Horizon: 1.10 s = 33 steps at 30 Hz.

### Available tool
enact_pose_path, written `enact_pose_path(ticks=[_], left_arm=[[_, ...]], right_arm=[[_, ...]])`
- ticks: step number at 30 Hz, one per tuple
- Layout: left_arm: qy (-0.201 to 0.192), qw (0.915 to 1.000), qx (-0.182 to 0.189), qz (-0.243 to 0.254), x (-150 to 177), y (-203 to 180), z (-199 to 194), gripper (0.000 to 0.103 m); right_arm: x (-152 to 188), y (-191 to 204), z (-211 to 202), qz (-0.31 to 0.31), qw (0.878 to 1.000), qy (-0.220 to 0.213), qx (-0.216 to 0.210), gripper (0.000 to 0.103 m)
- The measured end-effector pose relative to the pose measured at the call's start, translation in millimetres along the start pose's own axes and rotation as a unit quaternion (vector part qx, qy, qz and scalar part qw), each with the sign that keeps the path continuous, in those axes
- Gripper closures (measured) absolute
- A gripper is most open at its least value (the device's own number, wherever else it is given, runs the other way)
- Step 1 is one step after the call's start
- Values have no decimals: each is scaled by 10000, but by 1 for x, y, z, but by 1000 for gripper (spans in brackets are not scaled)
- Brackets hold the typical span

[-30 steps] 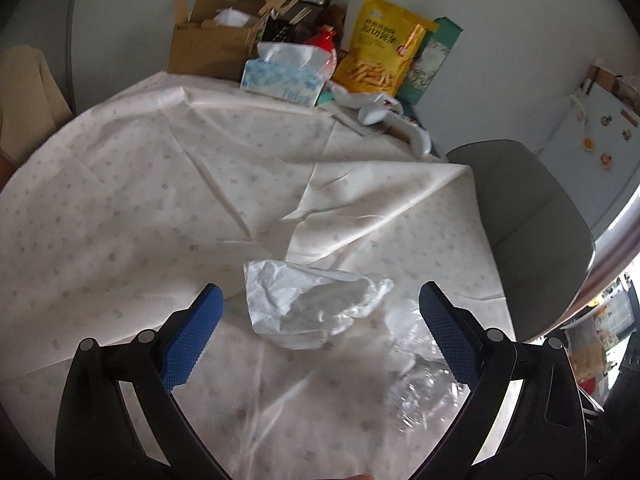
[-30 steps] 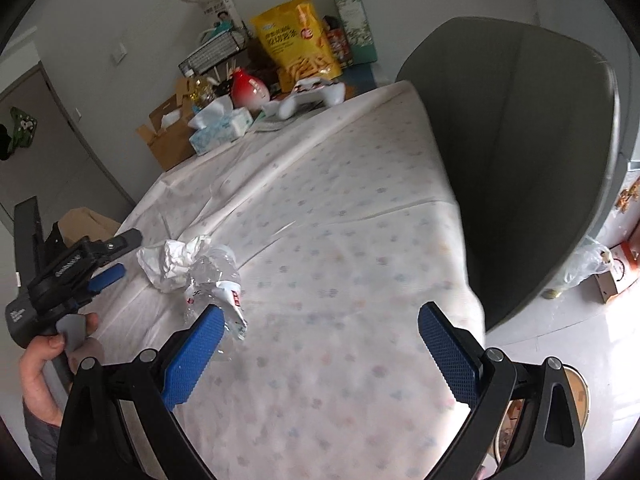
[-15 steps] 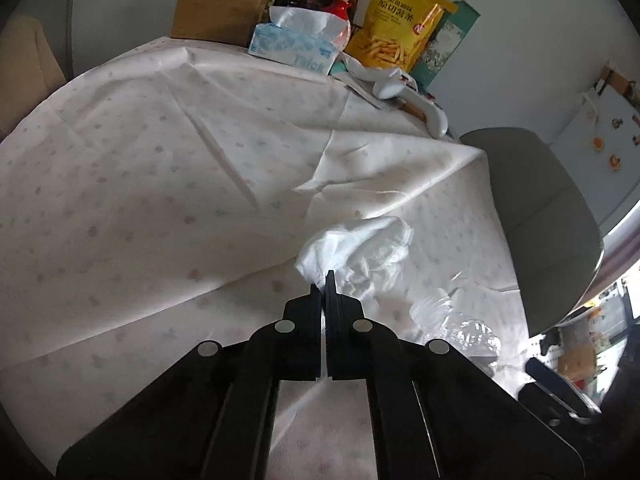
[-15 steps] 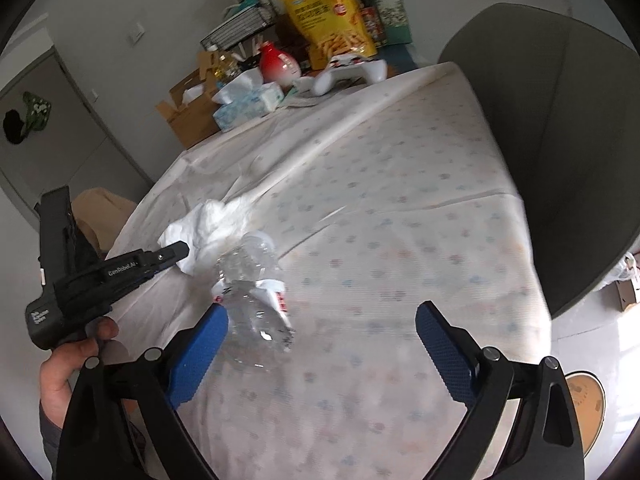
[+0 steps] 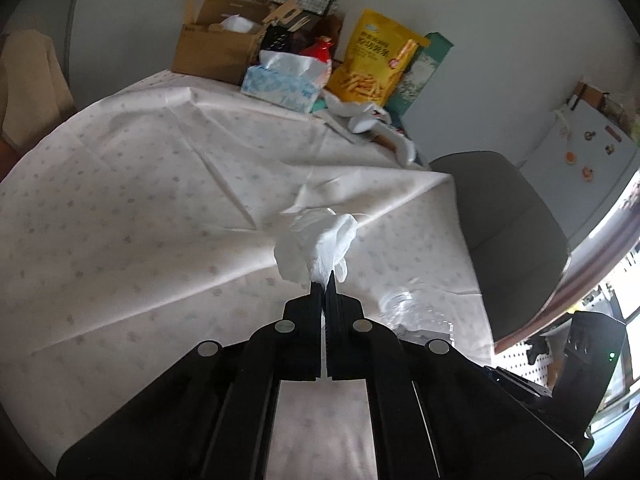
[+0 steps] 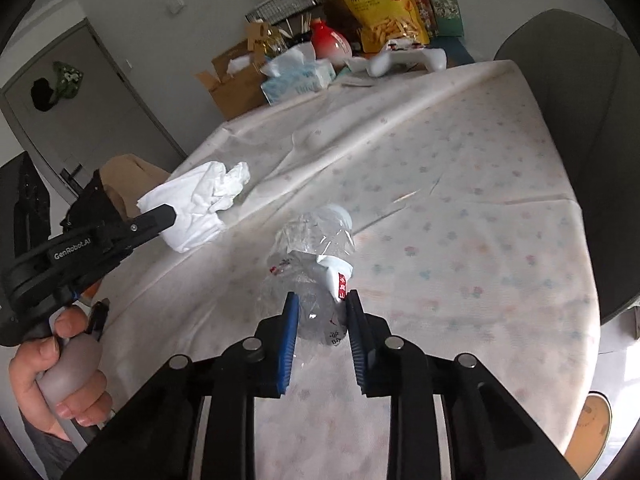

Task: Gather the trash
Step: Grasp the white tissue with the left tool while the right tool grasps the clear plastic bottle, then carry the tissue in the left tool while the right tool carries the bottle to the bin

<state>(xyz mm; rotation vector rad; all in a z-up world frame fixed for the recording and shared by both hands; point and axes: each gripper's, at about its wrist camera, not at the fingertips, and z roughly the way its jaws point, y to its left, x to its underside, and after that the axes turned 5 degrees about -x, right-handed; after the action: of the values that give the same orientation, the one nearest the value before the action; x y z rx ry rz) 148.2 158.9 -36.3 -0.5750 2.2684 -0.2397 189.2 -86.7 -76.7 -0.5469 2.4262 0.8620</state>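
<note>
My left gripper (image 5: 325,286) is shut on a crumpled white tissue (image 5: 316,246) and holds it just above the tablecloth; from the right wrist view the same gripper (image 6: 162,216) holds the tissue (image 6: 200,204) at the left. My right gripper (image 6: 320,300) is shut on the lower end of a crushed clear plastic bottle (image 6: 312,264) with a torn white and red label, lying on the table. The bottle also shows in the left wrist view (image 5: 416,312), to the right of my left gripper.
A round table carries a pale dotted tablecloth (image 5: 140,200). At its far edge stand a cardboard box (image 5: 216,44), a blue tissue box (image 5: 280,84), a yellow snack bag (image 5: 372,64) and a white game controller (image 6: 404,60). A grey chair (image 5: 504,232) stands at the table's right side.
My left gripper shut on the tissue and lifted it off the cloth. My right gripper moved in to the bottle and shut on it.
</note>
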Motion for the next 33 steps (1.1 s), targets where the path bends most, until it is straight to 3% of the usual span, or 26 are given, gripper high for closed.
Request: enact_pose_path(ticks=[9, 15, 16, 17, 20, 25, 27, 28, 29, 30, 33], left_arm=[[29, 9986, 459, 269, 17, -49, -5, 101], [113, 9977, 556, 373, 28, -66, -6, 101], [120, 9978, 527, 384, 29, -66, -6, 101], [130, 9980, 479, 382, 30, -64, -6, 101], [136, 9986, 390, 334, 29, -57, -8, 101], [144, 9992, 265, 262, 27, -44, -10, 101], [153, 9992, 251, 253, 27, -42, -9, 101], [162, 9992, 247, 254, 27, -42, -9, 101], [171, 9992, 249, 258, 28, -42, -8, 101], [183, 9992, 256, 263, 28, -43, -7, 101], [216, 9988, 316, 289, 29, -49, -5, 101]], right_arm=[[9, -28, -43, 343, 9986, -355, 187, 79], [19, -38, -38, 437, 9989, -64, 142, 76], [19, -39, -35, 438, 9989, -42, 159, 71], [20, -40, -34, 458, 9988, -35, 146, 60], [18, -41, -26, 490, 9986, -38, 180, 43], [13, -40, -10, 465, 9985, 22, 281, 34], [12, -40, -2, 433, 9986, 56, 307, 36], [12, -39, -1, 383, 9987, 51, 318, 46], [11, -39, -1, 378, 9992, 91, 122, 62], [11, -38, -1, 413, 9990, 141, -81, 67], [12, -34, -11, 268, 9996, 56, 78, 72]])
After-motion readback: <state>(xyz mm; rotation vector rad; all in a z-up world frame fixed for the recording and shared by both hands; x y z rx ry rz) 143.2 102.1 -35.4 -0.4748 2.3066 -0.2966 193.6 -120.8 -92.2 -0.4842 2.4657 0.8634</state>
